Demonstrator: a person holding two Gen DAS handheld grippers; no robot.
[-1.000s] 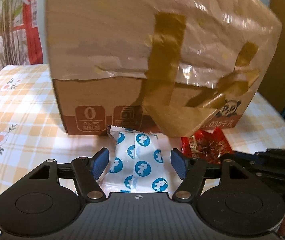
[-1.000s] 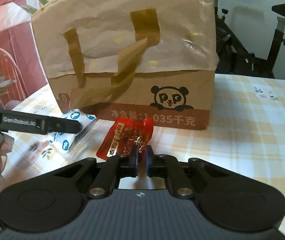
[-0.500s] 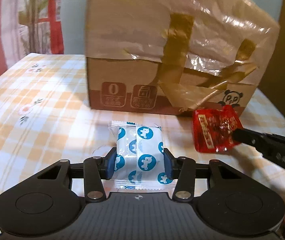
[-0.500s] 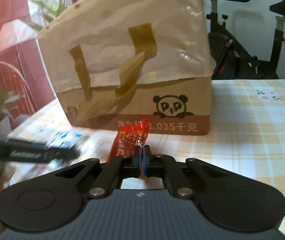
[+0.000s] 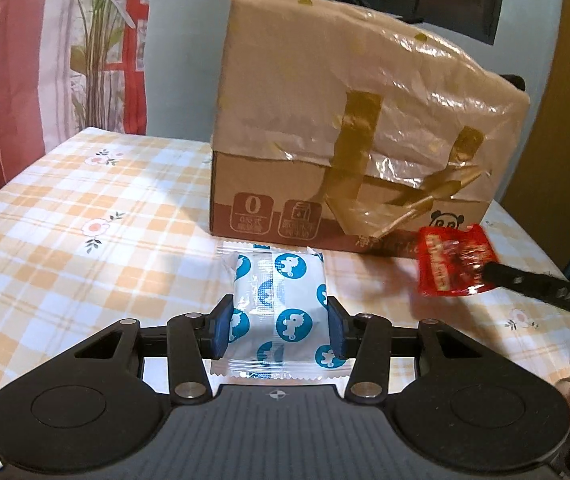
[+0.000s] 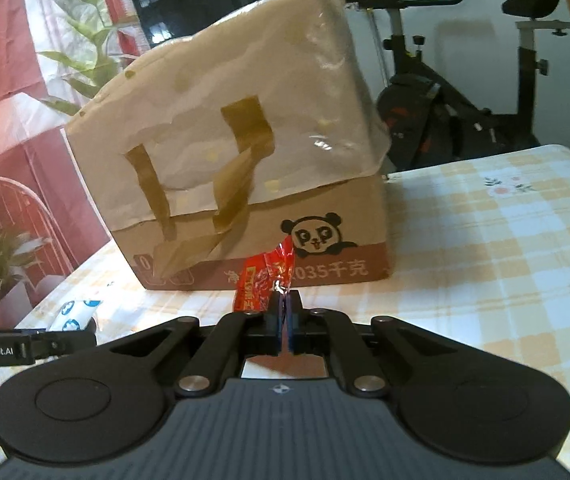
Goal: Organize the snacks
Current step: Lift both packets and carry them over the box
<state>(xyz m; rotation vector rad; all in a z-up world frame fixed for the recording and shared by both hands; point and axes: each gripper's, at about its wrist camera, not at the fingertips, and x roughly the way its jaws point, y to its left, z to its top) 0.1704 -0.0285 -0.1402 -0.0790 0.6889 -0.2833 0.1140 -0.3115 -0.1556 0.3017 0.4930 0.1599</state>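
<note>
A white snack packet with blue round prints [image 5: 281,312] hangs above the checked tablecloth, and my left gripper [image 5: 279,332] is shut on its two sides. My right gripper [image 6: 284,320] is shut on the edge of a red snack packet [image 6: 267,280], also lifted off the table. In the left wrist view that red packet [image 5: 455,264] hangs at the right from the right gripper's black fingers [image 5: 525,280]. In the right wrist view the white packet [image 6: 77,314] shows at the lower left beside the left gripper's finger [image 6: 25,346].
A taped cardboard box with a panda print [image 5: 365,140] [image 6: 245,152] stands on the table [image 5: 85,220] just beyond both packets. Plants and a red curtain [image 6: 13,100] are at the left, an exercise bike [image 6: 465,92] behind at the right.
My left gripper closed on the white packet and lifted it back from the box. The right gripper raised the red packet off the table, and the box looks farther away.
</note>
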